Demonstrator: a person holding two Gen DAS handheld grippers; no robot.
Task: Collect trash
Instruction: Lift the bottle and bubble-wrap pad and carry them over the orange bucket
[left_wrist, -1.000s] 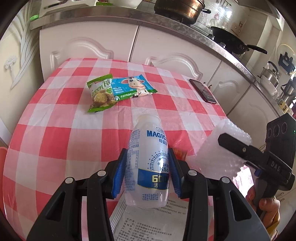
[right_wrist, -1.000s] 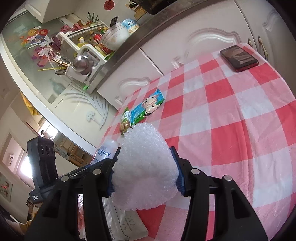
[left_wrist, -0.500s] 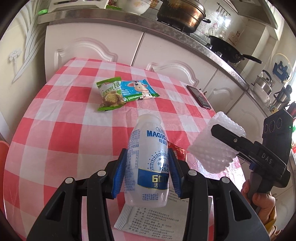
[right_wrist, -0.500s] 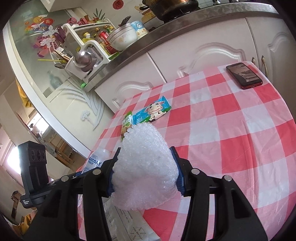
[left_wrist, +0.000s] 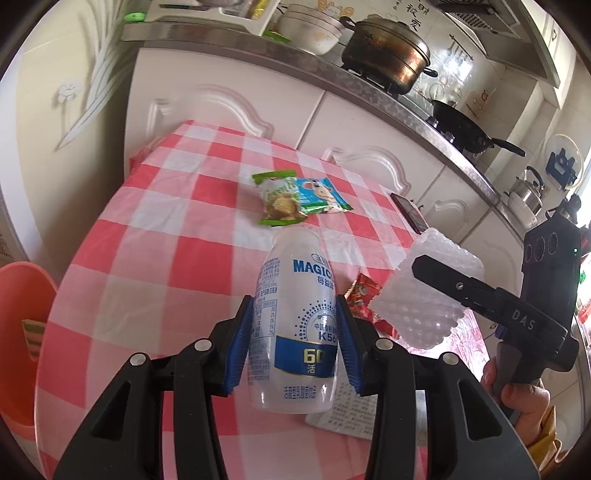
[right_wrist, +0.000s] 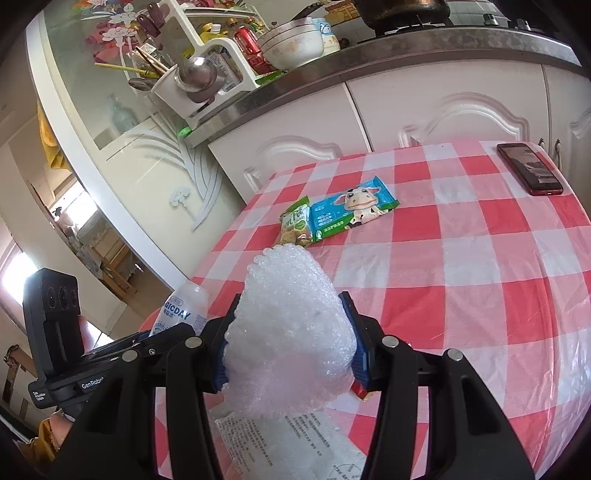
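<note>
Left gripper (left_wrist: 293, 332) clamps the white bottle (left_wrist: 295, 321) at centre frame — right gripper (right_wrist: 288, 341) clamps what appears to be bubble wrap (right_wrist: 288, 325).

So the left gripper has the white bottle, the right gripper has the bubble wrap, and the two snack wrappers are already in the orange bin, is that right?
Not quite. The two snack wrappers lie on the checked tablecloth, not in the orange bin, as the right wrist view shows. The left gripper does hold the white bottle, and the right gripper the bubble wrap.
</note>
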